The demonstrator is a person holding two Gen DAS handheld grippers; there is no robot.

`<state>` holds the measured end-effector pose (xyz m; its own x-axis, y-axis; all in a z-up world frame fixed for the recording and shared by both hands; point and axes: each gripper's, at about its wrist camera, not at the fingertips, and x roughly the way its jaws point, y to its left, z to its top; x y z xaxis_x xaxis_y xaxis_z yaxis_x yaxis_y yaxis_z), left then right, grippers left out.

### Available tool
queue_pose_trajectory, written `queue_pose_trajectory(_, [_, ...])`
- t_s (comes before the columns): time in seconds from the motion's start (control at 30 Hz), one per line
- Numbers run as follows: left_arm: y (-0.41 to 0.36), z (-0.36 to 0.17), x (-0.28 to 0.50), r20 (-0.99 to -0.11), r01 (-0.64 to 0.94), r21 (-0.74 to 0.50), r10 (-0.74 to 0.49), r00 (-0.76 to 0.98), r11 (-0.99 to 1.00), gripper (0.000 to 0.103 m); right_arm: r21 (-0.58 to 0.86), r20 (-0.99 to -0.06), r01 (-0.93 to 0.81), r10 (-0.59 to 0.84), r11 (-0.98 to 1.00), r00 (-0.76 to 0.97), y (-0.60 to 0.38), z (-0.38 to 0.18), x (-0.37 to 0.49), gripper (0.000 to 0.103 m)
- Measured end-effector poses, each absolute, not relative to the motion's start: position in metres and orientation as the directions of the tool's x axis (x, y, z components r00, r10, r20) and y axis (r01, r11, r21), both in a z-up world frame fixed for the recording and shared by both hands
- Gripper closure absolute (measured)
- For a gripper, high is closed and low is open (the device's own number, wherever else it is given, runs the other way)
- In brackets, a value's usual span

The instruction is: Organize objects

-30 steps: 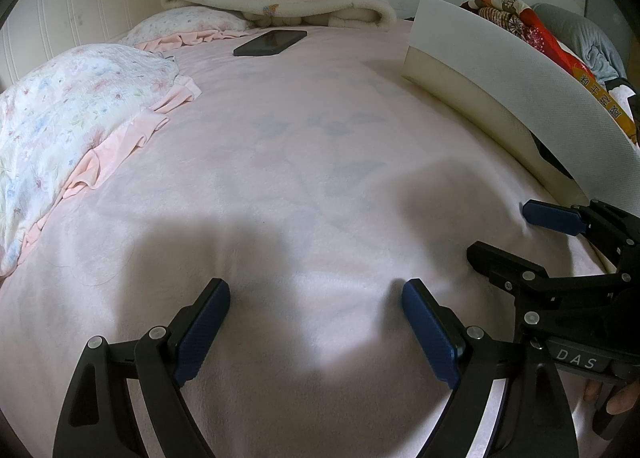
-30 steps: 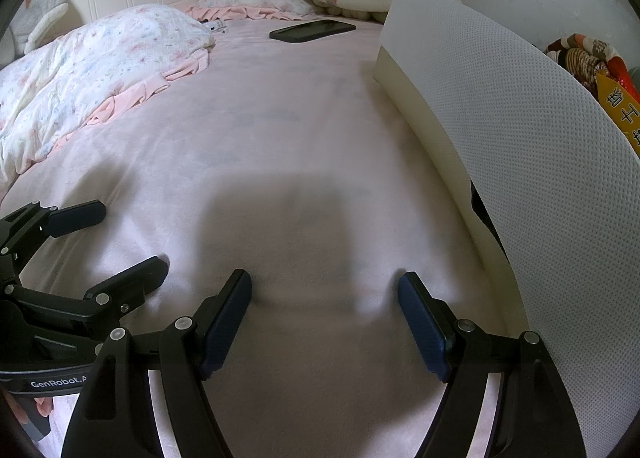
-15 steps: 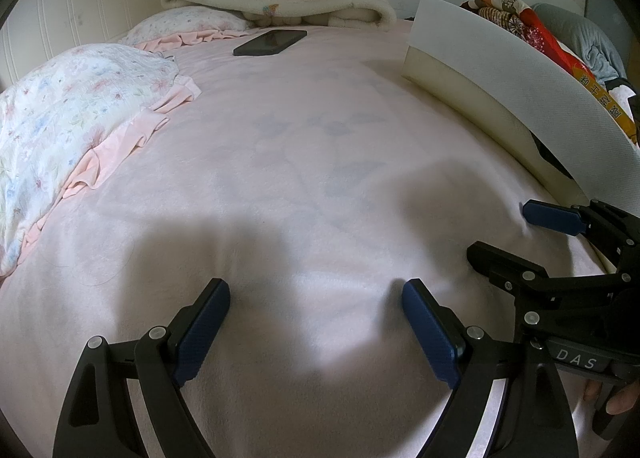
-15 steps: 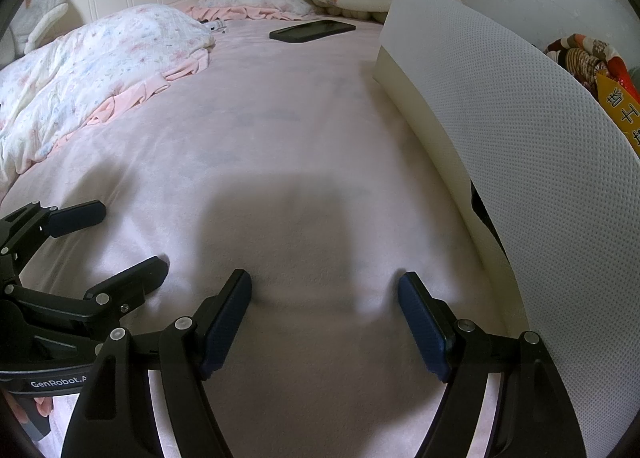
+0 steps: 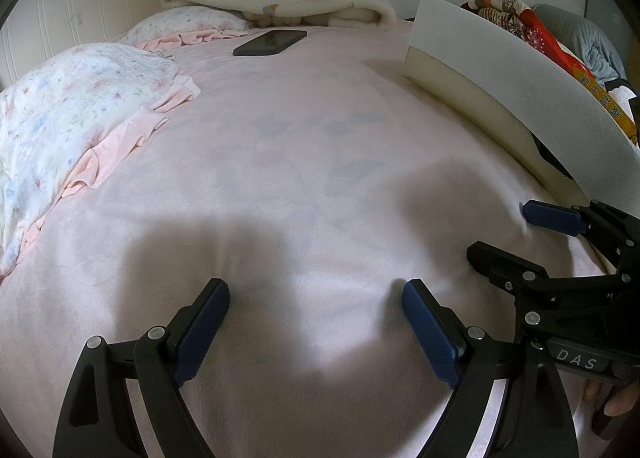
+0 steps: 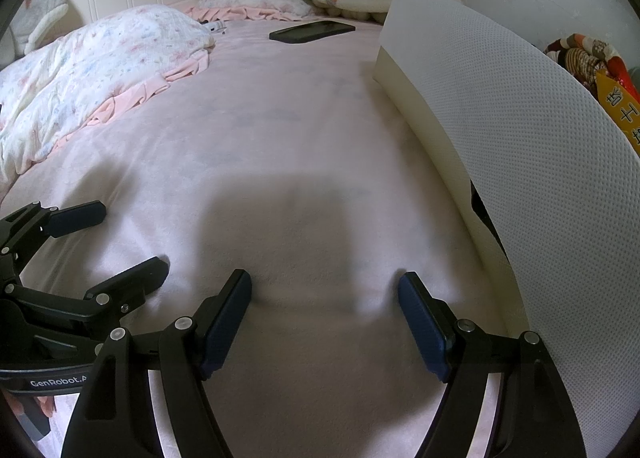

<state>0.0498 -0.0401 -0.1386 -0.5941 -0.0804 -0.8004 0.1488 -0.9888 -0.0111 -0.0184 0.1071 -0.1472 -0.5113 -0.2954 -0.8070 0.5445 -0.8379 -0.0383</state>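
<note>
- Nothing had changed over the last second: I held both tools still on the pink bed (image 5: 320, 161), near its front edge.
- My left gripper (image 5: 316, 322) stood spread, pinching nothing; my right gripper (image 6: 324, 318) likewise.
- The phone (image 5: 270, 42) lay untouched near the bed's far edge, left of the white box (image 6: 500, 129) on the right side.
- By my judgement, organizing hadn't begun.

I see a pale pink bed (image 5: 320, 145), a floral white pillow (image 5: 68, 97) at left, a black phone (image 5: 270, 42), and a dotted white box (image 5: 520, 81) at right.
</note>
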Motion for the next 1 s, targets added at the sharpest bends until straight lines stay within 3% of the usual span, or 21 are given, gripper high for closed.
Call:
queue_pose_trajectory(0.43, [-0.034, -0.138, 0.047, -0.807, 0.126, -0.012, -0.065, -0.587, -0.992, 0.005, -0.034, -0.809, 0.512, -0.277, -0.858, -0.519, 0.113, -0.147, -0.014, 0.028])
queue_pose_trajectory(1.0, [-0.025, -0.137, 0.053, -0.813, 0.134, 0.007, -0.084, -0.576, -0.991, 0.004, -0.043, -0.806, 0.494, -0.262, -0.868, -0.531, 0.119, -0.149, -0.006, 0.028])
